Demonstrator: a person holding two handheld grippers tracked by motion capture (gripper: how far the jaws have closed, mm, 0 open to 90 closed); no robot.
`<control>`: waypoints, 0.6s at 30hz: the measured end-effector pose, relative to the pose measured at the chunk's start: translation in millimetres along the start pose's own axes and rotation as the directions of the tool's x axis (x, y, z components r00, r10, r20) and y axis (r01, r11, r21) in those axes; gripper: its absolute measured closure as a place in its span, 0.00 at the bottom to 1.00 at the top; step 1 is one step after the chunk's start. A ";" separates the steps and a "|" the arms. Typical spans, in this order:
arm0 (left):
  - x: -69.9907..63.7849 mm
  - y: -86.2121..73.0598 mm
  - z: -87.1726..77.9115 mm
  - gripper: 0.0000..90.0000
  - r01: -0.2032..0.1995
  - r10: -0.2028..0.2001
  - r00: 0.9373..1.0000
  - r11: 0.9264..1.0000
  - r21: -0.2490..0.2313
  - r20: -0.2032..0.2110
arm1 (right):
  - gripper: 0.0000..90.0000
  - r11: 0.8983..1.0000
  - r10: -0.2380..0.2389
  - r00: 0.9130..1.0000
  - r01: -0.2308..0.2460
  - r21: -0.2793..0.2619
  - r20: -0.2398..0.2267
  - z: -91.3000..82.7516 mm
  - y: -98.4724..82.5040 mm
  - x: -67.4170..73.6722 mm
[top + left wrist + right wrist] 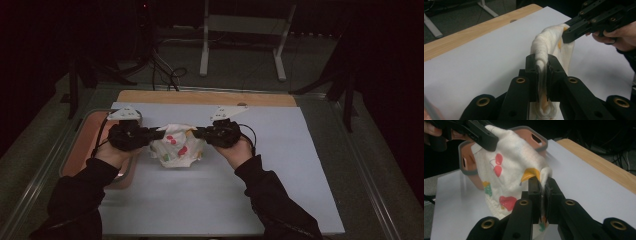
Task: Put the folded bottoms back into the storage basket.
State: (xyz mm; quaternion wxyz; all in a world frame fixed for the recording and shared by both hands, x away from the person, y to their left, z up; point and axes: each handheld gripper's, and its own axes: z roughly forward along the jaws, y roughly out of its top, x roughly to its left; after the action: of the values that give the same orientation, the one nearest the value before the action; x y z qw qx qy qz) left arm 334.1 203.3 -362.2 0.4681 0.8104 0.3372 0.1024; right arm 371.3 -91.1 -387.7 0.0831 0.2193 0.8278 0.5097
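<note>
A small white cloth (176,146) printed with red, yellow and green fruit hangs bunched between my two grippers, just above the white mat (280,165). My left gripper (159,134) is shut on its left edge; the fabric (549,47) is pinched between the jaws of the left gripper (543,65). My right gripper (196,132) is shut on the opposite edge, and the cloth (509,172) drapes away from the right gripper (541,183) toward the other hand. The two grippers face each other, close together.
A brown tray with a grey rim (85,145) lies at the mat's left edge, under my left hand. A wooden board edge (210,97) runs along the far side. Beyond the table stand a metal frame's legs (204,60) and cables on the floor.
</note>
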 end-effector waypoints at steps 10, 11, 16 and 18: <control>8.3 -1.5 -24.3 0.92 0.001 -0.001 1.000 1.000 -0.008 -0.027 | 0.95 1.000 -0.005 1.000 0.005 -0.007 -0.028 19.5 18.4 10.6; 9.4 -1.8 -26.5 0.92 0.003 -0.003 1.000 1.000 -0.011 -0.029 | 0.95 1.000 -0.007 1.000 0.007 -0.008 -0.031 20.7 20.2 11.0; 13.7 -2.8 -36.8 0.92 0.008 -0.009 0.999 1.000 -0.011 -0.043 | 0.95 1.000 -0.008 0.999 0.008 -0.018 -0.040 31.1 31.0 15.7; 15.1 -2.9 -41.3 0.92 0.006 -0.007 0.999 1.000 -0.011 -0.045 | 0.95 1.000 -0.009 0.999 0.008 -0.017 -0.044 34.7 34.7 18.0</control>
State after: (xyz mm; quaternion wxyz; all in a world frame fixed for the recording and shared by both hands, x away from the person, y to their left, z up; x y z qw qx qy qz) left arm 324.2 242.4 -344.5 0.4649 0.8042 0.3499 0.1210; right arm 377.5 -41.6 -371.8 0.0689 0.2038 0.8260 0.5211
